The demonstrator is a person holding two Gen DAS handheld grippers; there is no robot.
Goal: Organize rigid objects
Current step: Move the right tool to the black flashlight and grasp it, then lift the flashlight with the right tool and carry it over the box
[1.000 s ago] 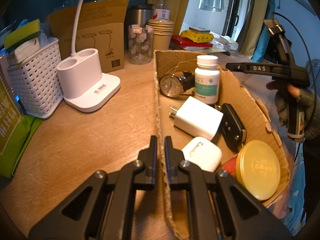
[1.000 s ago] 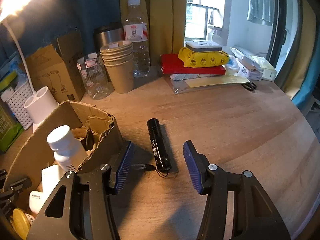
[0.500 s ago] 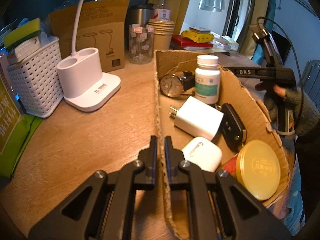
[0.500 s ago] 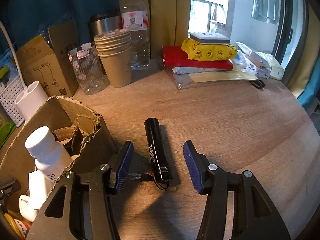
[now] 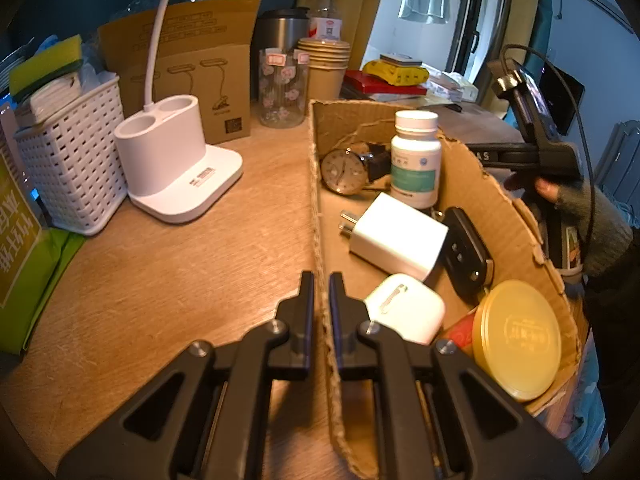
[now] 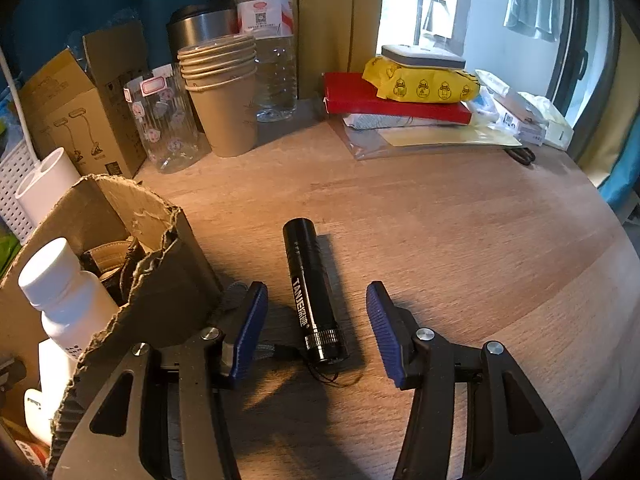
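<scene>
The flashlight [image 6: 312, 294] lies flat on the surface [image 6: 460, 240] beside the cardboard box [image 6: 160, 264], long axis pointing away; the right gripper [image 6: 316, 320] angles downward astride it, closing, untouched. The left gripper [image 5: 322, 312] is clenched on the box wall.

Left hand-held gripper [image 5: 322, 300] clamped shut; right hand-held gripper [image 6: 316, 312] closing, angled down.

Warm lamplight from the upper left colours the wooden surface [image 6: 460, 240] orange. The black flashlight [image 6: 310, 288] casts a short dark shadow to its right. Behind the flashlight, pale daylight glares through a window [image 6: 420, 4], washed out. Both fisheye views bend and darken at their round edges. Near tool parts look slightly soft.
</scene>
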